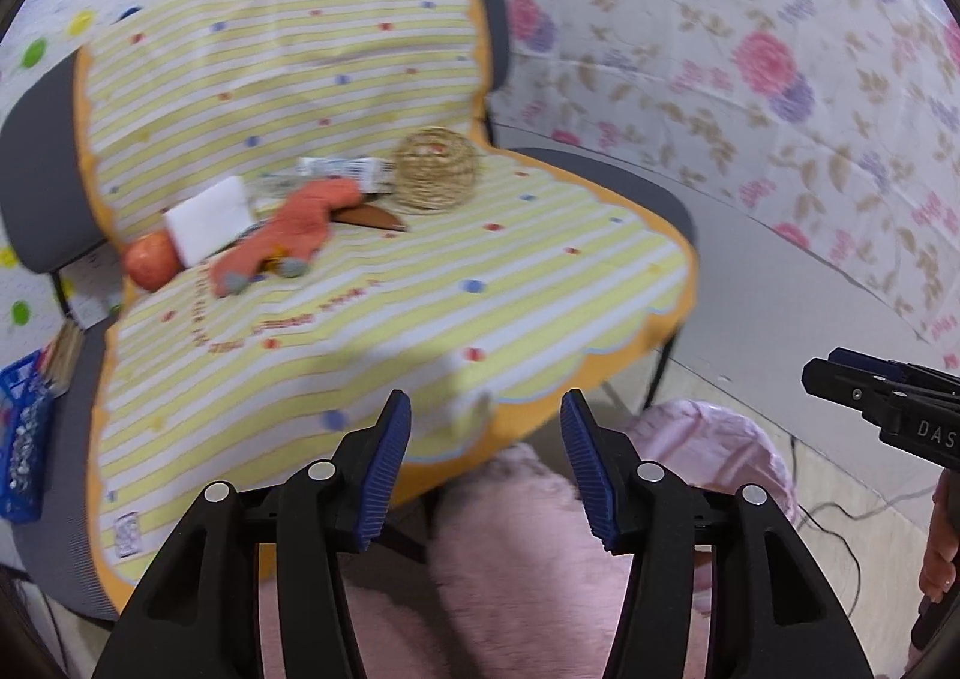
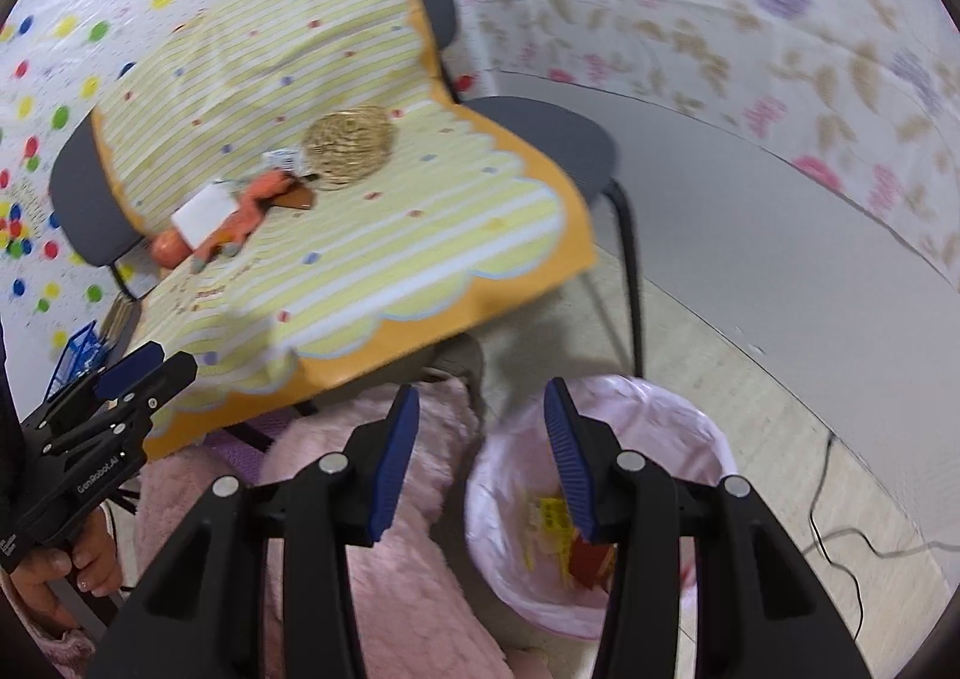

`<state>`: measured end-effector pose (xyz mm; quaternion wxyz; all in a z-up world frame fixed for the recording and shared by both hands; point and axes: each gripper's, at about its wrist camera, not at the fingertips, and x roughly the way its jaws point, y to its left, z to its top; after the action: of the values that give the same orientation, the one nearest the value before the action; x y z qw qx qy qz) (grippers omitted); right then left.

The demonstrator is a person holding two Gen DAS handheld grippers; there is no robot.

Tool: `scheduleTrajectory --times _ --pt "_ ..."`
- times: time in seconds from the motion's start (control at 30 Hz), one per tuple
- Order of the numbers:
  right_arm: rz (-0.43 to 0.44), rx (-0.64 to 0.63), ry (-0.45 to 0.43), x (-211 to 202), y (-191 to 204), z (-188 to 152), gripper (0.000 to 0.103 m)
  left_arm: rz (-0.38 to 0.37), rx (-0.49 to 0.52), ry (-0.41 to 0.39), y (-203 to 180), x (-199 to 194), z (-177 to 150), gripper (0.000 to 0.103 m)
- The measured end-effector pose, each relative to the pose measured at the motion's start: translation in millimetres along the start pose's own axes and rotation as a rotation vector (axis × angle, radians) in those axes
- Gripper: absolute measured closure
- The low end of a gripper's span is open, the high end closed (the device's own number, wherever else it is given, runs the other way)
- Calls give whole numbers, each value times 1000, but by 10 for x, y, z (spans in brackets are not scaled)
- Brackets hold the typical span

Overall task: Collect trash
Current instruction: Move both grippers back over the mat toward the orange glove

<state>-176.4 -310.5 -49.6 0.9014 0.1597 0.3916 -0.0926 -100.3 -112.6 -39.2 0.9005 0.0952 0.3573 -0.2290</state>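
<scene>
On the striped chair cover, a flattened white wrapper (image 1: pixel 342 167) lies beside a straw ball (image 1: pixel 436 169): light, crinkly, best pinched at an edge. Both tools, left tool (image 1: pixel 486 463) and right tool (image 2: pixel 480 460), gape empty near the pink-lined bin (image 2: pixel 714 439).

A staged home-like room: printed sheets (image 1: pixel 750 49) cover the walls, a draped chair (image 1: pixel 36 151), pink fluffy rug (image 2: pixel 408 559) and lined bin (image 2: pixel 690 427).

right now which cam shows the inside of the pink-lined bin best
The right wrist view: the bin lies open below the gripper, with yellow and red wrappers inside. The left wrist view catches only its pink rim behind a finger.
</scene>
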Motion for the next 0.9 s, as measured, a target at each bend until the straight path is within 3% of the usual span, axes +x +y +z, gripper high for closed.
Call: scheduleTrajectory --times 0.2,0.27,0.4,0.63,0.7,0.9 --pt "61 -93 -1 180 380 197 54 90 -56 -3 382 -6 7 49" --pt "74 -122 3 248 485 279 46 119 -75 -1 498 9 13 47" --pt "93 -185 3 360 682 442 46 180 -116 -12 767 20 58 45" --pt "118 -249 -20 499 916 704 45 216 -178 -14 1107 111 224 38" --pt "121 -263 -34 540 974 792 45 226 -190 -17 1180 161 283 31" --pt "98 -288 -60 756 1081 1042 44 243 -199 -5 1378 445 483 31"
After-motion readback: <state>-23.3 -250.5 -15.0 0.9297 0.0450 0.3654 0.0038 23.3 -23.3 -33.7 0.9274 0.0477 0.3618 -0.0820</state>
